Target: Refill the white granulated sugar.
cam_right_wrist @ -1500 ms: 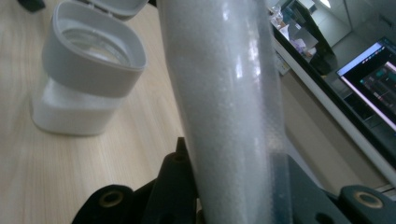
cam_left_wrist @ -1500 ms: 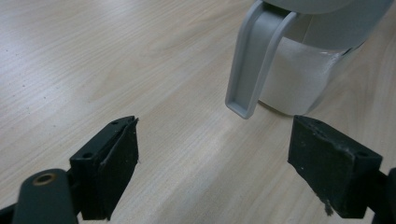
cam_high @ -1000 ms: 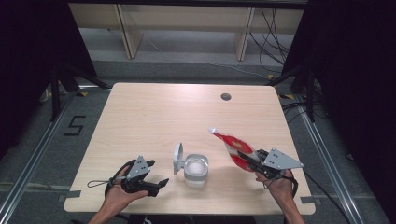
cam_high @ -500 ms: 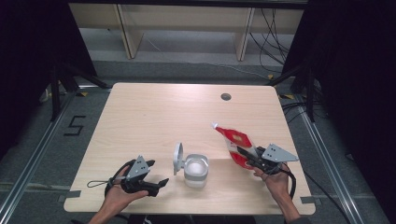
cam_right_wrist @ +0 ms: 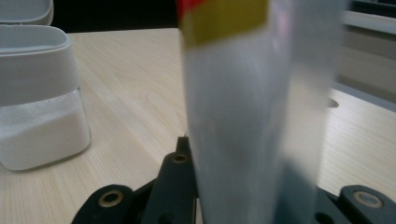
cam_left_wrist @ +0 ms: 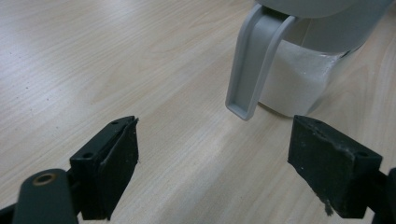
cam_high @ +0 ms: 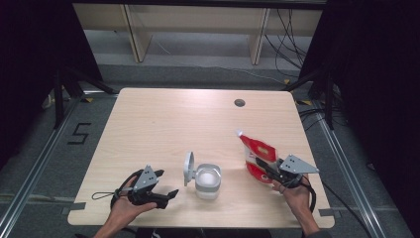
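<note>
The right claw (cam_high: 265, 167) is clenched on the lower part of a red and white pouch (cam_high: 257, 153), which it holds near the right edge of the desk (cam_high: 163, 119), just right of the container. In the high view the pouch leans up and away from the claw, its narrow top end pointing toward the far side of the desk and its lower end close above the wood; whether it touches the desk cannot be told. In the right gripper view the pouch (cam_right_wrist: 247, 107) stands between the black jaws, its pale translucent body blurred, with a yellow band and a strip of red at the top. The person's right hand (cam_high: 294, 196) grips the tool from behind, with the grey three-cornered plate on top. To the left of the pouch sits a clear container (cam_high: 207, 181) with a grey upper band, holding white powder, its lid (cam_high: 188, 168) hinged open and standing upright on its left side. Further left, the left claw (cam_high: 166, 186) rests low near the front edge of the desk, released, with its jaws spread wide and nothing between them. In the left gripper view the jaws frame bare wood, and the container (cam_left_wrist: 299, 79) with its hanging grey lid (cam_left_wrist: 254, 60) lies just beyond them, not touching.
</note>
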`<control>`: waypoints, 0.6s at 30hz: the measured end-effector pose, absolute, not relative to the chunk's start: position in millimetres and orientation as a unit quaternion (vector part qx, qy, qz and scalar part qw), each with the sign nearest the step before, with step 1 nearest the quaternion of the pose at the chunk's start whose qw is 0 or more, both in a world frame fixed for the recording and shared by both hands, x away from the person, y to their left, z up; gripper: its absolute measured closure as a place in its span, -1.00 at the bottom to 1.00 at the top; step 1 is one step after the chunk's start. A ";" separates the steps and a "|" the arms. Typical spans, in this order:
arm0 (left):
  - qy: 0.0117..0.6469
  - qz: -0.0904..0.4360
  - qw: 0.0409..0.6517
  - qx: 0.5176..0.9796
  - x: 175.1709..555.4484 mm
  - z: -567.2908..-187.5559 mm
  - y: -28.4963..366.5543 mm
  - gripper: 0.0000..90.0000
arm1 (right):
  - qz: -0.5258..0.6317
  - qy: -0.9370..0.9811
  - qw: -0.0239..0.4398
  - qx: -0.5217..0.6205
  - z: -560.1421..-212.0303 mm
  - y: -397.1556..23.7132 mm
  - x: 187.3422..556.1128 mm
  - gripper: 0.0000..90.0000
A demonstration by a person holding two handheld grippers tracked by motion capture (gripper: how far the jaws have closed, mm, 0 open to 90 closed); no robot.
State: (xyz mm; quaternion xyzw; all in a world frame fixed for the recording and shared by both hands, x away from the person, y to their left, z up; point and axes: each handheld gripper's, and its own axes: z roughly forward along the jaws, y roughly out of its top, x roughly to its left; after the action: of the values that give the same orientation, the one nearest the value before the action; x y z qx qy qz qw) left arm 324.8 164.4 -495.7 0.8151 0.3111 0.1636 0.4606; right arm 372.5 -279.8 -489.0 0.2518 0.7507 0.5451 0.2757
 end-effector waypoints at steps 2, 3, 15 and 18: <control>0.309 0.165 0.460 0.816 325.3 -495.4 164.9 -0.65 | 0.539 0.751 0.268 0.271 -488.1 -282.5 369.9 0.81; 0.311 0.164 0.460 0.815 325.3 -495.5 165.0 -0.65 | 0.537 0.755 0.267 0.265 -487.2 -284.7 370.3 0.81; 0.309 0.167 0.462 0.814 325.7 -494.8 166.2 -0.65 | 0.527 0.754 0.248 0.304 -485.0 -288.3 357.7 0.66; 0.313 0.168 0.459 0.814 324.9 -494.4 166.0 -0.65 | 0.531 0.739 0.246 0.333 -483.3 -289.0 350.9 0.47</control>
State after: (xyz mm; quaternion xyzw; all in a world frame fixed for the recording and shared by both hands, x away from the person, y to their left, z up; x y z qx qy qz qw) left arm 324.9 166.0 -494.4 0.8144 0.3133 0.1685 0.4585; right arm 350.9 -289.0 -483.3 0.3330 0.7395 0.5307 0.2462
